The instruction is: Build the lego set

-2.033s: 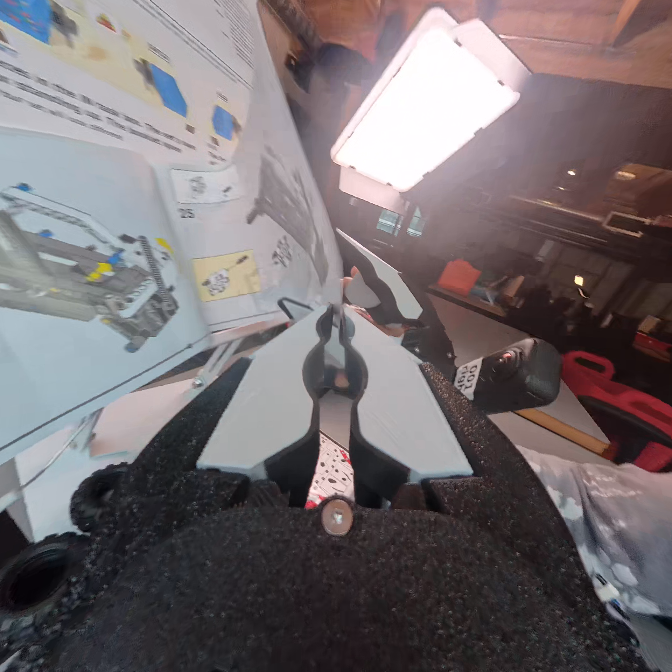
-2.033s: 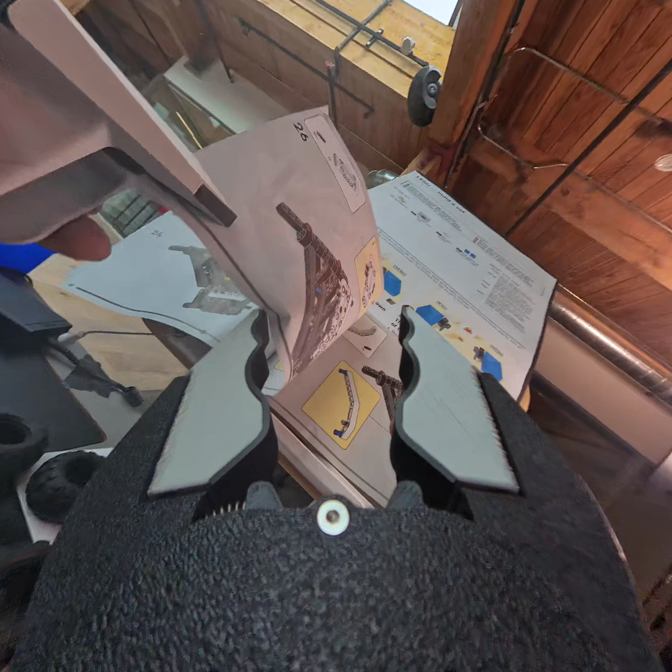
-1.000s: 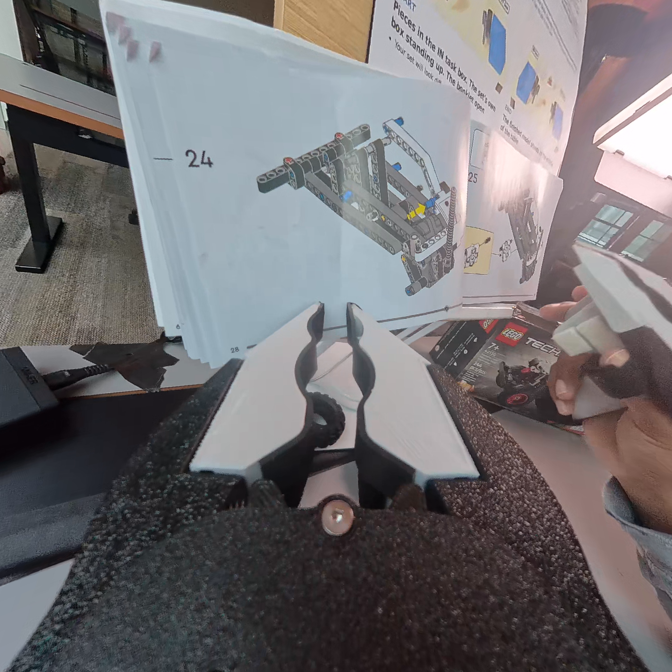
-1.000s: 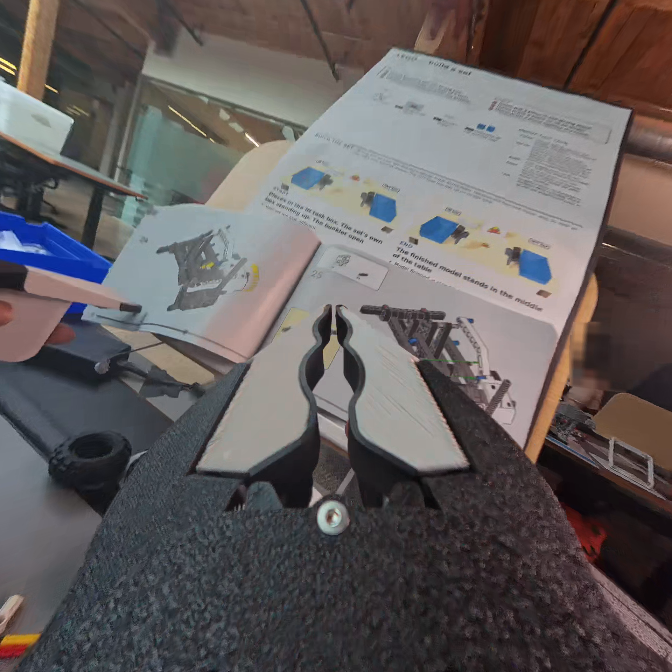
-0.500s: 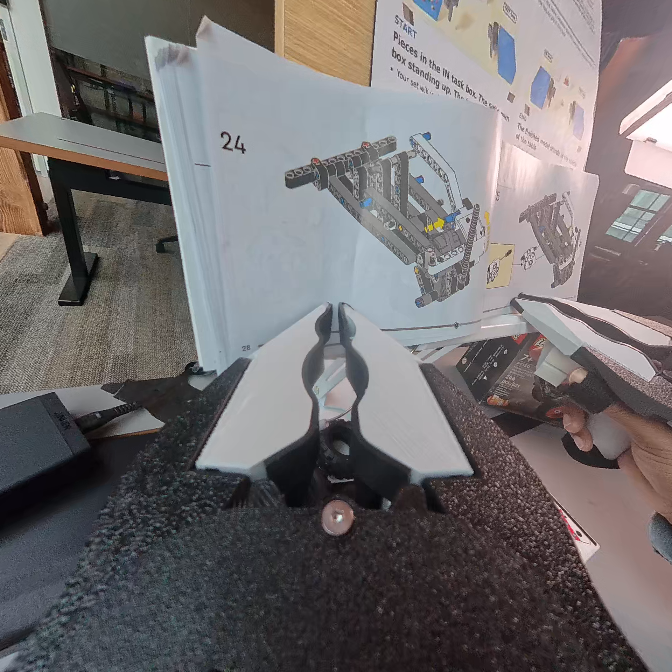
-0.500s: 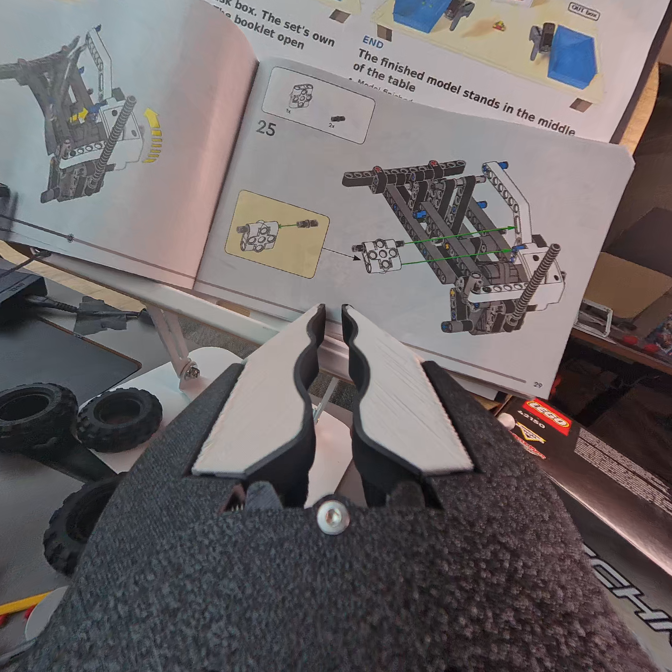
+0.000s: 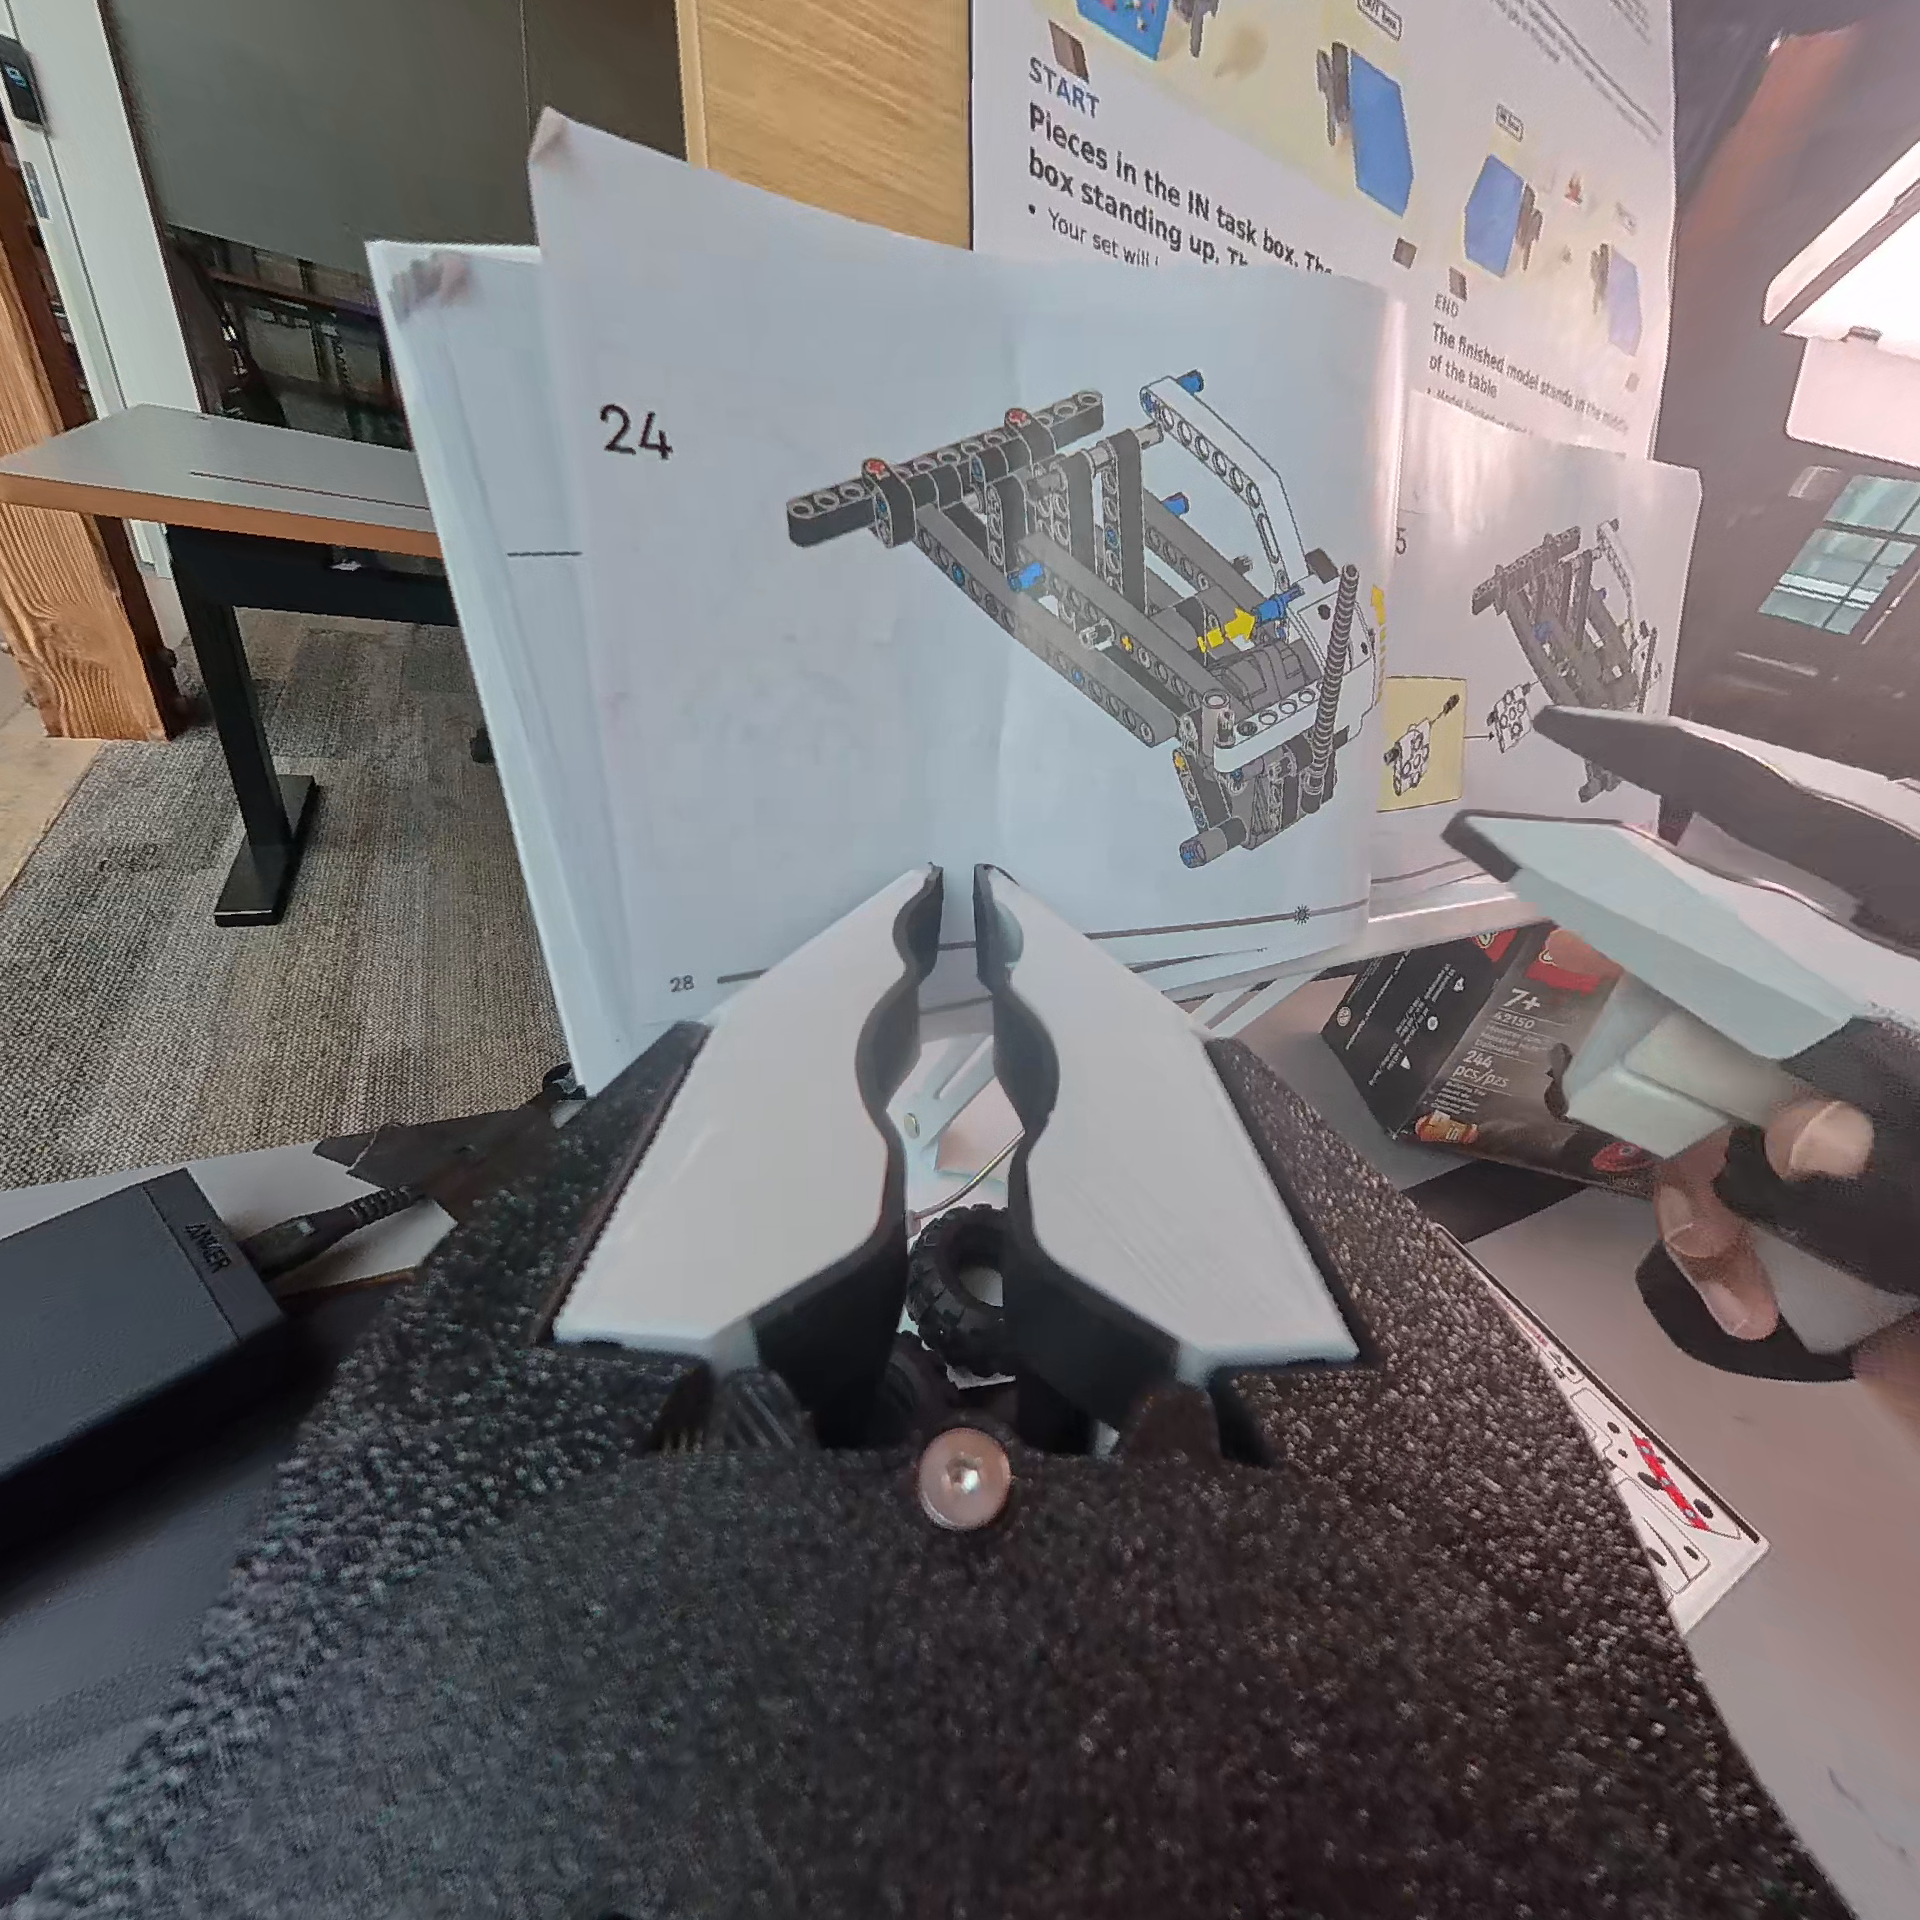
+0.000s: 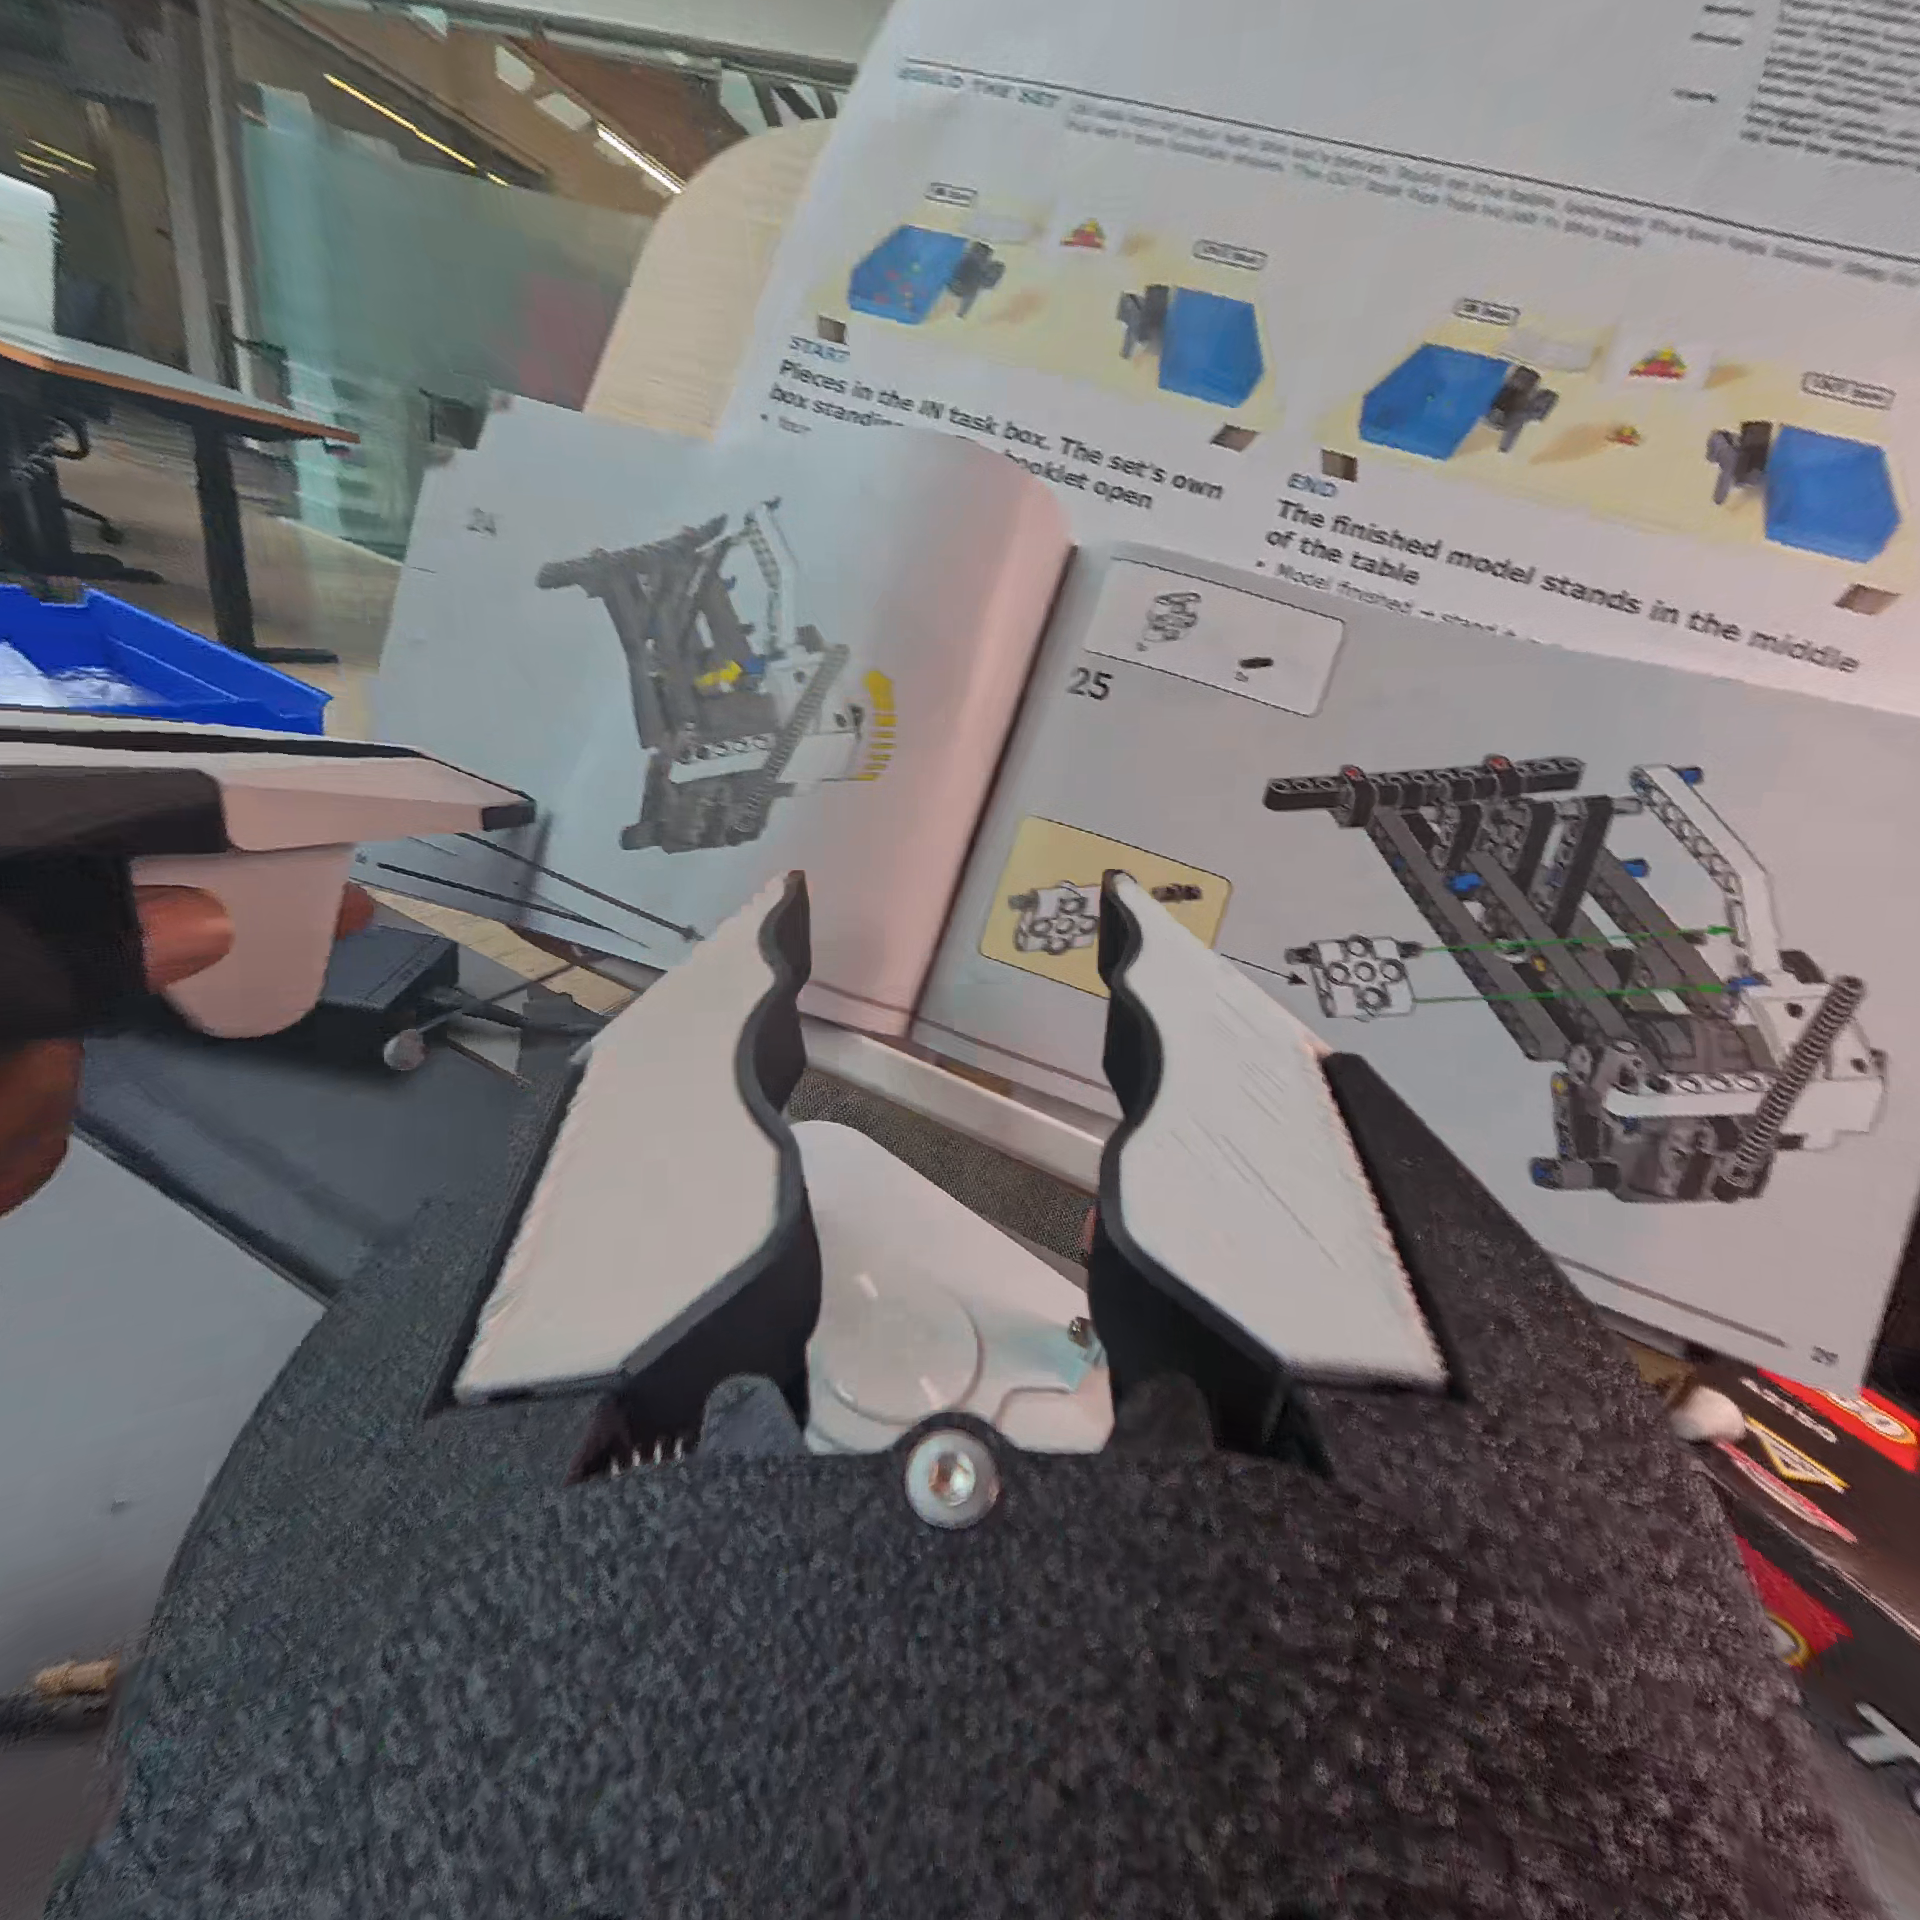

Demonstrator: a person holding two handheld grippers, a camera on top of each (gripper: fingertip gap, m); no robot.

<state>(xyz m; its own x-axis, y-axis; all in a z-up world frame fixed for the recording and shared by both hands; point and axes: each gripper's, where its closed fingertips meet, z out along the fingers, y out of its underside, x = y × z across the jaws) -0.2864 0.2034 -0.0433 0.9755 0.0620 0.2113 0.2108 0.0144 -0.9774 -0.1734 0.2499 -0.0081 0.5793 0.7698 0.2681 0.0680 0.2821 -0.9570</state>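
Big instruction sheet point(image 8: 1403, 312) upper right; open lego booklet point(image 7: 935, 644) propped mid-frame on desk point(image 7: 1662, 1507). Lego box point(image 7: 1455, 1060) right. Left gripper point(image 7: 956, 883) nearly closed, empty; right gripper point(image 8: 951, 894) open, empty. Black tire point(image 7: 961, 1288) lower centre.

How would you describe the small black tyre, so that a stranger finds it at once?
Start at the open instruction booklet standing on its white stand. Below it, on the table, lies the small black tyre. It alone is round and knobbly; the neighbouring black charger is a smooth block.
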